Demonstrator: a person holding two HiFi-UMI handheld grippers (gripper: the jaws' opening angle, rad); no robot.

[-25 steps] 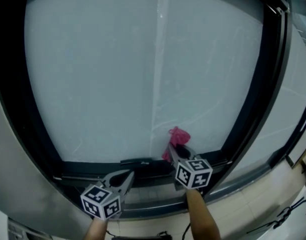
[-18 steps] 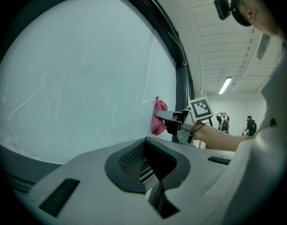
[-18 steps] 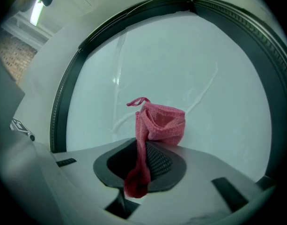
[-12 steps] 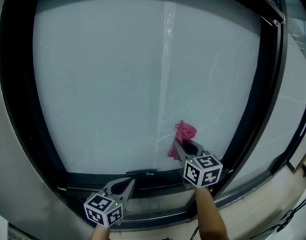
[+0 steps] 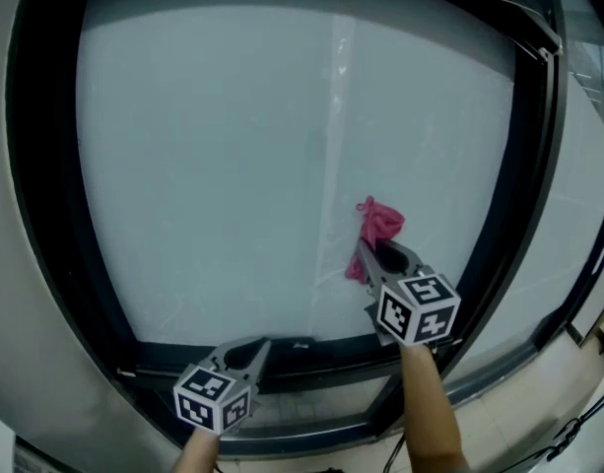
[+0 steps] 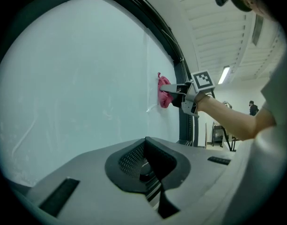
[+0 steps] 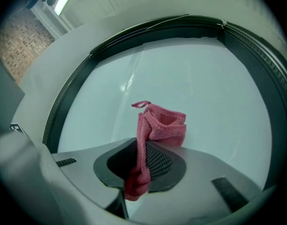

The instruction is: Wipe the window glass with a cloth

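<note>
A large pane of frosted window glass (image 5: 213, 156) fills the head view inside a dark frame (image 5: 55, 215). My right gripper (image 5: 378, 254) is shut on a pink cloth (image 5: 378, 225) and holds it against the lower middle of the glass. In the right gripper view the pink cloth (image 7: 155, 125) bunches out past the jaws and a tail hangs down between them. My left gripper (image 5: 254, 348) sits low by the bottom frame, shut and empty. From the left gripper view the glass (image 6: 73, 78) is on the left and the pink cloth (image 6: 163, 92) shows far off.
A pale vertical streak (image 5: 333, 136) runs down the glass by the cloth. A dark bottom rail (image 5: 311, 348) and sill lie under the pane. A second glazed panel (image 5: 577, 205) stands to the right. A fluorescent ceiling light (image 6: 224, 74) and a far-off person (image 6: 251, 108) show in the left gripper view.
My right gripper has moved up and slightly right along the glass with the pink cloth. The left gripper has stayed low by the bottom frame.
</note>
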